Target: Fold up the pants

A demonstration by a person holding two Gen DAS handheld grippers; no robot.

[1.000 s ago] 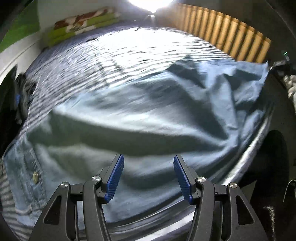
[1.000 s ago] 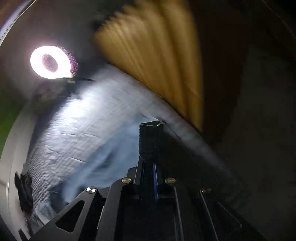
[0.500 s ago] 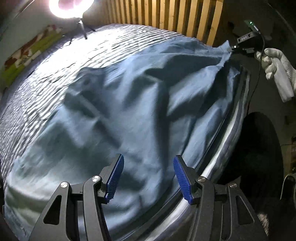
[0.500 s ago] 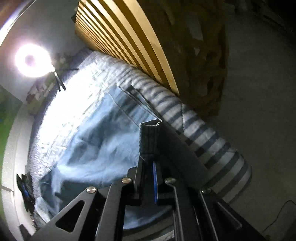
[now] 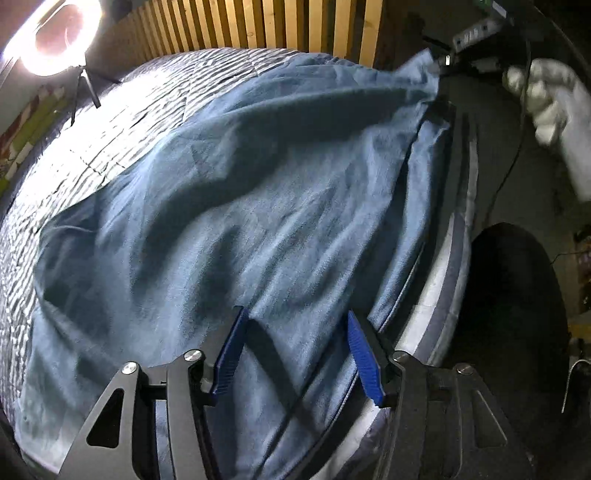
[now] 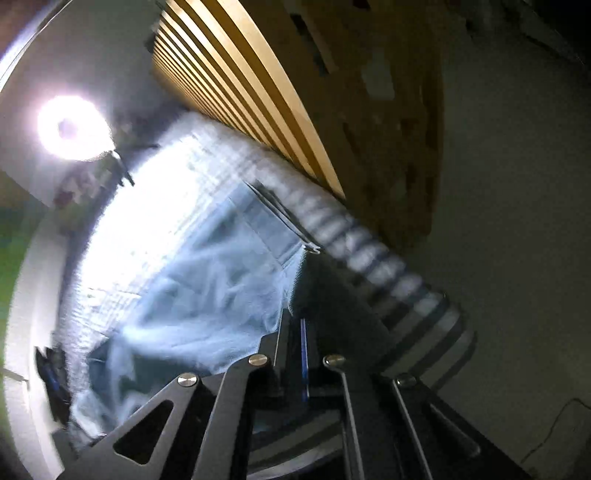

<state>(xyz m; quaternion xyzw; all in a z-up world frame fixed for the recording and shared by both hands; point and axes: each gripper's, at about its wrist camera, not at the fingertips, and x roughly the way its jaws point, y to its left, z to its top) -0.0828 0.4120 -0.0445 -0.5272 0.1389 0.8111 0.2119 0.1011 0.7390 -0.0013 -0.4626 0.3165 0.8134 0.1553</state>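
The blue pants (image 5: 236, 206) sprawl rumpled across the striped bed (image 5: 122, 110), the cloth full of soft ridges and shadowed hollows, one edge running along the mattress side nearest the camera. The left hand-held gripper (image 5: 295, 350) hangs just above the near part of the fabric with its blue pads (image 5: 231, 354) spread wide apart, nothing between them; whether the tips brush the cloth cannot be told. Over at the far corner, the right hand-held gripper (image 5: 448, 61) has a corner of the pants pinched, and the fabric rises taut toward it off the edge of the bed, a white-gloved hand (image 5: 546, 99) behind it. From the right wrist view, that right hand-held gripper (image 6: 301, 310) has its fingers drawn together, clamped on a dark fold of the pants (image 6: 207, 288) that stands up right at the tips, the rest of the pale blue cloth spilling down and away across the bed (image 6: 373, 258). A wooden slat headboard (image 5: 295, 26) backs the bed, and a ring light (image 5: 55, 37) glares at the far side.
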